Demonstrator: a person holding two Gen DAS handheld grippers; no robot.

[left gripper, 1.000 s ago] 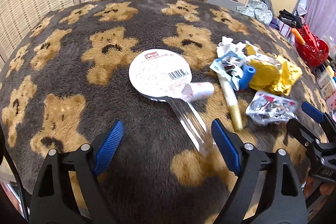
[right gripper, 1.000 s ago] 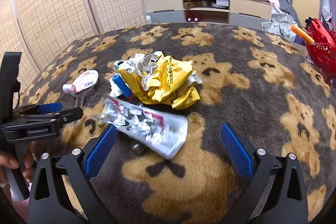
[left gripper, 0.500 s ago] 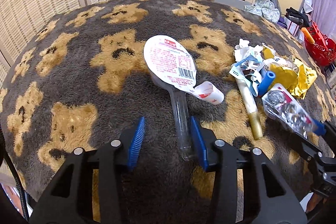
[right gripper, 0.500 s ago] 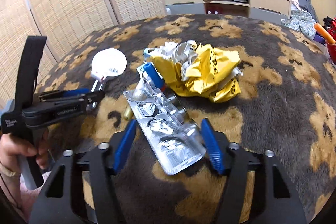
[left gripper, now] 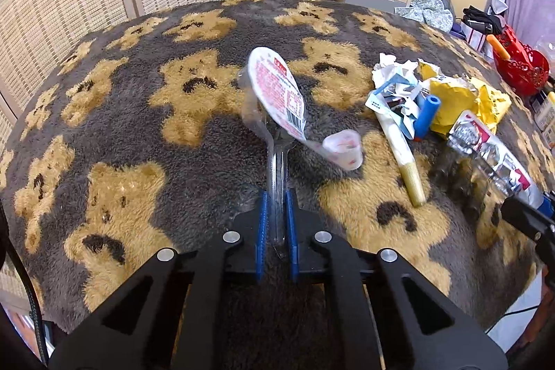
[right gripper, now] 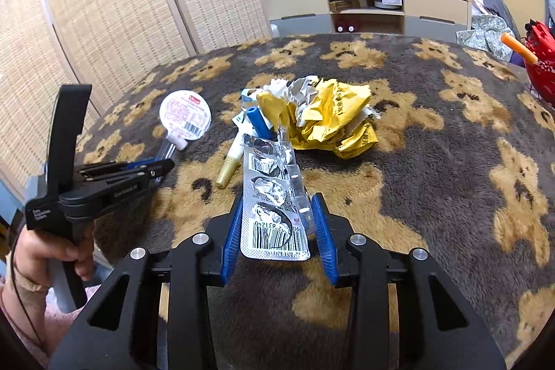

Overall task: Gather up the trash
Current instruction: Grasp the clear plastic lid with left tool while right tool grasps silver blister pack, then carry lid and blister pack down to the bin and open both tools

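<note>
Woven screens and a low shelf unit are standing behind a counter covered in a grey fleece with tan bears.

Left hand-held gripper has just been closing, and its blue pads are now clamping the clear stem of a plastic cup. That cup is tilting up off the fleece, its white printed lid peeling away with a curled tab hanging at the right. In the right view a hand is gripping this tool's handle at the left edge.

Right hand-held gripper has also just been closing, with a silver blister pack lying lengthwise between its jaws. The left pad is pressing on the pack's edge; whether the right pad is touching it I cannot tell. The pack's far end is reaching toward the trash pile.

That pile is sitting near the middle of the counter: a crumpled yellow wrapper, torn white paper, a blue tube and a white tube with a gold cap lying just beside the pack.

A red basket is standing at the far right edge.
</note>
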